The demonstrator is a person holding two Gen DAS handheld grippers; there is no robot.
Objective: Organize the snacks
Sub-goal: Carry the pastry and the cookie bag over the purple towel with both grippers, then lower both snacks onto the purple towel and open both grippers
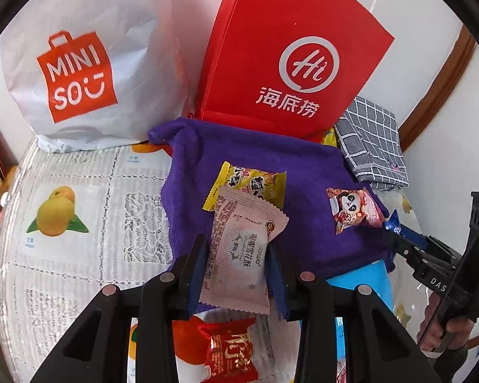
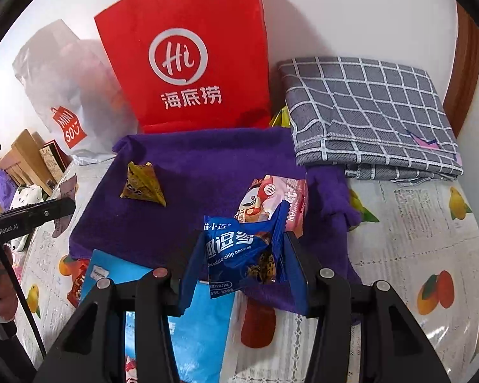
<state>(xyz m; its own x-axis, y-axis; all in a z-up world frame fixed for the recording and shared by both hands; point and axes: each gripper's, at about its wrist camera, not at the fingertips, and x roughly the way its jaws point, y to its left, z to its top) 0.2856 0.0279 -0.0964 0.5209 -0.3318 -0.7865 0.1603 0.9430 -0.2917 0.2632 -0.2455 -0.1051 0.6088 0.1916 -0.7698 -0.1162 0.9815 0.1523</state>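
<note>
Two fingers pinch each snack: pale pink packet (image 1: 239, 252) left, crumpled blue cookie packet (image 2: 239, 252) right.

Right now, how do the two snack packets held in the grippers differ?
The pale pink packet in the left gripper is long, flat and smooth; the blue cookie packet in the right gripper is shorter, glossy and crumpled. Both are sealed, pinched by their sides, over the purple towel.

Purple towel (image 1: 303, 172): fuzzy matt cloth. Red bag (image 1: 290, 48): smooth paper. Pink wrapper (image 1: 239, 249): matt plastic film. Blue wrapper (image 2: 236, 255): glossy, crinkled. Tablecloth (image 1: 79, 223): shiny plastic.
</note>
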